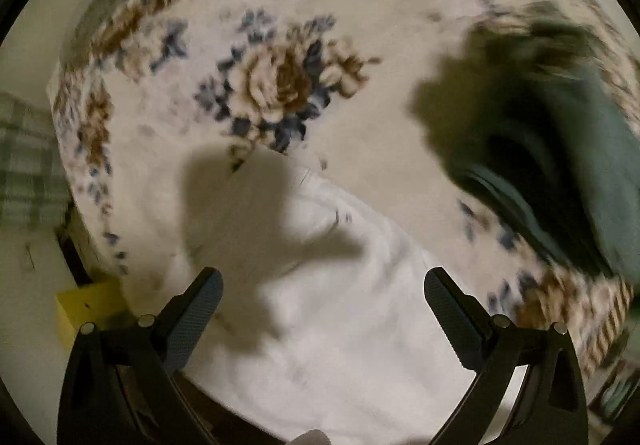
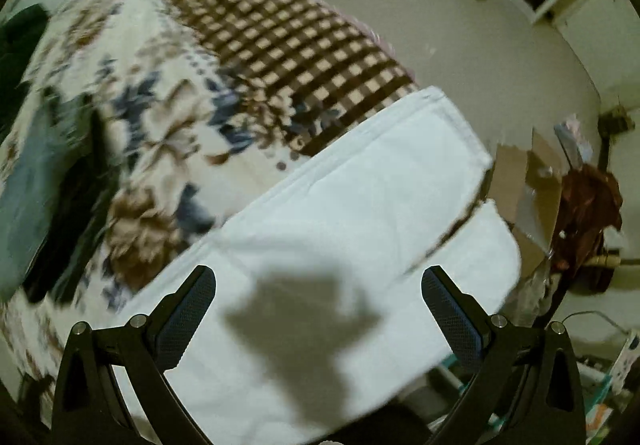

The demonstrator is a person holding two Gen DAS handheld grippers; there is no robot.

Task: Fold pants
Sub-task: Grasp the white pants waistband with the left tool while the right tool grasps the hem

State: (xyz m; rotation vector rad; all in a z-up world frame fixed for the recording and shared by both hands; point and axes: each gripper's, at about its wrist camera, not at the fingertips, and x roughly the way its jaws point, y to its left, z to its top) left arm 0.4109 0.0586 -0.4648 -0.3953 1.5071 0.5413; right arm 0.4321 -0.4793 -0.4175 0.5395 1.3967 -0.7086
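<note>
**Two empty grippers over white pants: take the edge cleanly before folding**

The white pants (image 2: 352,205) lie flat on the bed, along its near edge, on top of the floral blanket (image 1: 272,85). In the right wrist view one end with a stitched hem reaches the bed's corner, and a second layer seems to hang just past the edge there; whether that is the other leg I cannot tell. In the left wrist view the same white cloth (image 1: 340,305) spreads beneath the camera, with a soft crease running across it.

The left gripper (image 1: 323,307) has its jaws wide apart and holds nothing. The right gripper (image 2: 319,305) is likewise wide and empty, hovering over the cloth, its shadow falling on the fabric.

The step in hand looks like the first grasp for a fold. To do it well, each gripper should probably come down on an edge or corner of the fabric, not its middle, and pinch both layers together so the lower one does not slide. The hemmed end near the bed's corner is a likely hold for the right. Lifting both sides evenly should keep the fold line straight.

A dark garment (image 1: 560,149) lies well apart on the blanket; both views are motion-blurred, so fine detail is uncertain. Beyond the bed, cardboard (image 2: 536,189) sits on the floor.
</note>
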